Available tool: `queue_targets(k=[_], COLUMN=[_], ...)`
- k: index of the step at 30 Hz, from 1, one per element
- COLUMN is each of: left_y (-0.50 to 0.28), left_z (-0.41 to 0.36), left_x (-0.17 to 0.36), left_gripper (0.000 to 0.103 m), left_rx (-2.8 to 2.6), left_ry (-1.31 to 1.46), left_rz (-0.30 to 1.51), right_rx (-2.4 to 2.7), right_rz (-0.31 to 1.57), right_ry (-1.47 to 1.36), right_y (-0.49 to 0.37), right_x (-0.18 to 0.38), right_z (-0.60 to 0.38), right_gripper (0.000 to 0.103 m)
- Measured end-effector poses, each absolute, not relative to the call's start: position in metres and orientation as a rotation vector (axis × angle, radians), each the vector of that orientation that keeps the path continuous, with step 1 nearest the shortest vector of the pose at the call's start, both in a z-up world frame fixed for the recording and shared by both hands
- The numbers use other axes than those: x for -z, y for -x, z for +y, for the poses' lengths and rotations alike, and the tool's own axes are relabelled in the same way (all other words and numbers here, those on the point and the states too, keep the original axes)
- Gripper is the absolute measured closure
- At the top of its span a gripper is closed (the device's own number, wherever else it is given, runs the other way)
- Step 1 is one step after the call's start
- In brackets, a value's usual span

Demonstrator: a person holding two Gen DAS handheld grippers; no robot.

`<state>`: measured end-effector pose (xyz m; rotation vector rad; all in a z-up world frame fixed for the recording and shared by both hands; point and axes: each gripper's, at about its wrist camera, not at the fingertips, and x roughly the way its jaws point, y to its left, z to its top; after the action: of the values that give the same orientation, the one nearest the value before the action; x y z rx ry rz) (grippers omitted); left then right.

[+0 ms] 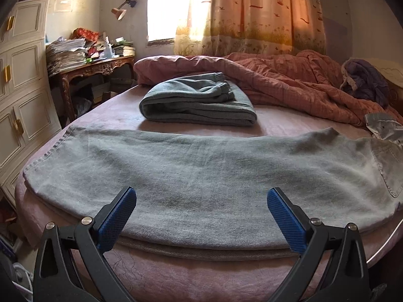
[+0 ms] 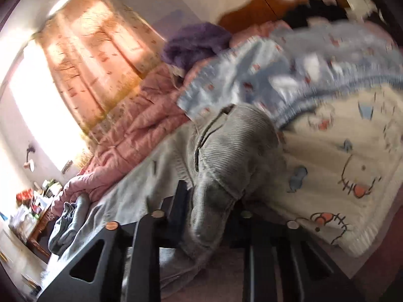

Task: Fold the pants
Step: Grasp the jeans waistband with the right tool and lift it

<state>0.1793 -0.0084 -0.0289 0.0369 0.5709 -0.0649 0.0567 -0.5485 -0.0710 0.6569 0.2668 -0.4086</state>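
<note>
The pants (image 1: pixel 201 176), pale grey-blue denim, lie across the near edge of the bed (image 1: pixel 289 123), laid lengthwise with the legs stacked one on the other: the hems sit at the left, a back pocket shows at the far right, and the near fold edge hangs just at the mattress rim. In the right wrist view the waist end of the same pants (image 2: pixel 221 156) is bunched up and raised off the bed, and the right gripper (image 2: pixel 214 201) has its jaws drawn in on that gathered cloth, so it reads as gripping the waistband region, though blur hides the pads themselves. The left gripper (image 1: pixel 201 216) hovers over the middle of the legs with its blue pads (image 1: pixel 118 221) spread wide and nothing between them. Denim like this should be fairly heavy and limp yet a little stiff at seams and hems; it should drape rather than hold shape, and the doubled layers may slide on each other if only the top one is pinched. The safest holds look to be the thick edges: the waistband on the right and the stacked hems at the left, taking both layers at once. Beyond the pants, a darker grey-green garment (image 1: pixel 199 103) already folded rests mid-bed, with a rumpled pink quilt (image 1: pixel 289 80) behind it, a cluttered desk (image 1: pixel 95 68) at the far left, and patterned curtains (image 1: pixel 264 15) at the window.
</note>
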Motion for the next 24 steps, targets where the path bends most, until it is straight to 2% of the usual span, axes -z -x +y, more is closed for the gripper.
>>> queue_targets(k=[6,12,14,18,21,24], left_y=[-0.197,-0.22,-0.223,-0.219,-0.204,-0.201], left_z=[-0.054,-0.129,-0.156,-0.192,-0.196,-0.194], left_x=[0.026,0.027,0.036,0.072,0.081,0.077], left_gripper=[0.0,0.008,0.016,0.019,0.017,0.018], left_rx=[0.321,0.447,0.508,0.548,0.521,0.506], left_ry=[-0.119,-0.246,-0.264,-0.35,-0.433,-0.424], left_rz=[0.626,0.656,0.711,0.8,0.697,0.687], right_rx=[0.347,0.263,0.232,0.161,0.101,0.045], right_rz=[0.205,0.158,0.137,0.094,0.07,0.062], right_ry=[-0.598,-0.48,-0.442,-0.394,-0.359,-0.343], right_y=[-0.059,-0.068,-0.07,-0.071,-0.072,-0.073], right_x=[0.025,-0.021,-0.037,-0.063,-0.076,-0.082], right_z=[-0.514,-0.471,-0.456,-0.428,-0.405,-0.382], right_gripper=[0.082,0.082,0.082,0.084,0.084,0.084])
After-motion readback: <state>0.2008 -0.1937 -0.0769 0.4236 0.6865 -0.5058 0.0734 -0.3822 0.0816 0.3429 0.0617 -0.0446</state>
